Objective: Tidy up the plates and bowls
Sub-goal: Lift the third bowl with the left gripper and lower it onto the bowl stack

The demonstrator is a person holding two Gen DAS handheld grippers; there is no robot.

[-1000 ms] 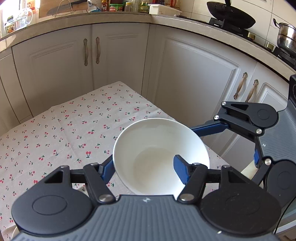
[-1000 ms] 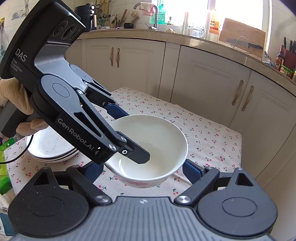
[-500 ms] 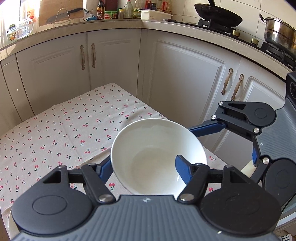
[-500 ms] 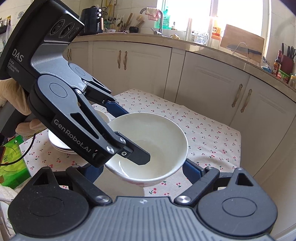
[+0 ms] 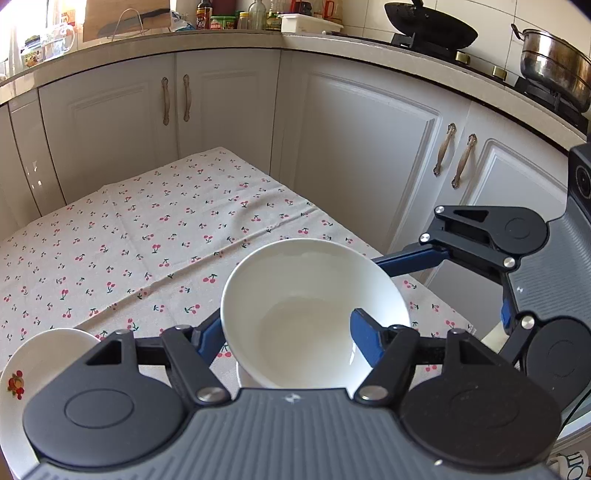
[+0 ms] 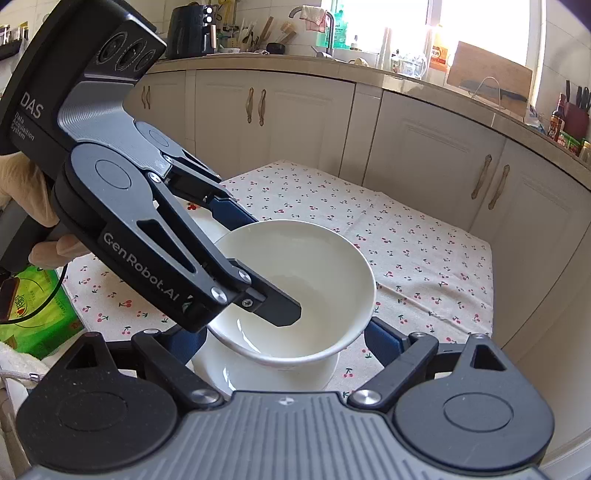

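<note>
White china sits between both grippers: the bowl (image 6: 306,266) hangs just over a second bowl (image 6: 258,373) on the table, its foot at or in that one's mouth; contact is hidden.

The left gripper (image 6: 258,266) slopes down from the left, held by a hand (image 6: 22,184) in a pale glove. One finger is inside the bowl, the other outside its far rim. These jaws have just been opening, with the bowl's wall between them, and the pads look slack rather than pressing. The right gripper (image 6: 288,339) also points downward, its jaws spread wide, one blue pad on each side of the bowl's lower body and seemingly against it.

Only the right wrist view shows the gloved hand, most of the lower bowl, a green packet (image 6: 33,317) at the table's left edge, and a sunlit window with a tap (image 6: 325,22) and a board (image 6: 487,70) on the counter. Only the left wrist view shows a plate (image 5: 37,362) with a fruit motif at the near left, plus a wok (image 5: 428,29) and a steel pot (image 5: 554,62) on the hob.

A cherry-print cloth (image 5: 147,229) covers the table, lightly creased. Pale panelled cabinets (image 5: 221,103) with bronze handles wrap round the corner behind it.
</note>
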